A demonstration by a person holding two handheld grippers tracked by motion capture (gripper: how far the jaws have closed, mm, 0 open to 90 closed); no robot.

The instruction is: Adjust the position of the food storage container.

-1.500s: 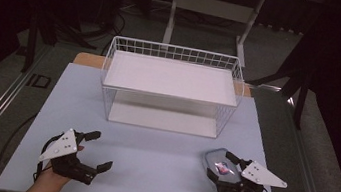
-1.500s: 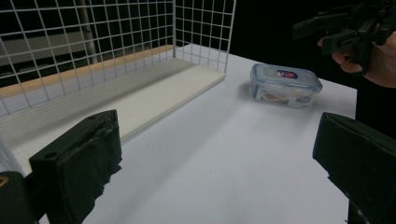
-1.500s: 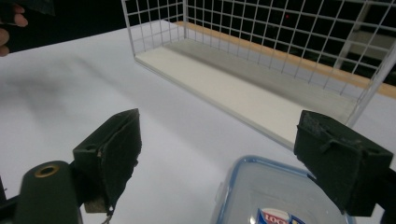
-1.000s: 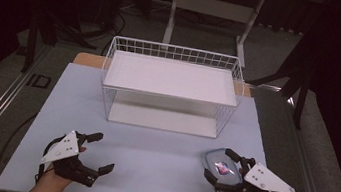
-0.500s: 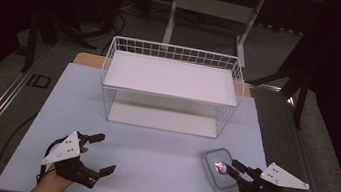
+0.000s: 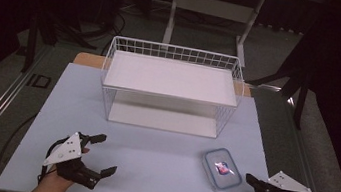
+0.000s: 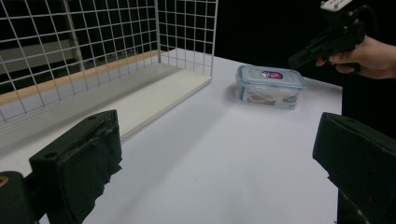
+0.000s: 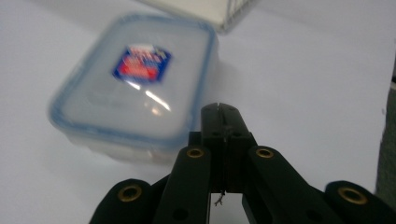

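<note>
A clear food container [image 6: 221,169] with a blue-rimmed lid and a red and blue label lies flat on the pale table near its front right. My right gripper [image 6: 249,178] sits just right of the container, apart from it, with its jaws shut on nothing. In the right gripper view the closed jaw tips [image 8: 223,110] point at the container [image 8: 135,79] close ahead. My left gripper [image 6: 108,154] rests at the front left, jaws wide open and empty. From the left gripper view the container [image 7: 271,86] shows far off, with the right gripper [image 7: 299,59] in a hand beyond it.
A white wire basket shelf [image 6: 168,96] stands at the middle back of the table, its mesh wall [image 7: 93,46] close ahead in the left gripper view. The table's right edge [image 6: 269,170] runs close to the right gripper. Dark floor and stand legs lie behind.
The right gripper has let go of the container and drawn back to the right and toward the front edge, shutting. The container stays on the table. The left gripper barely shifted.
</note>
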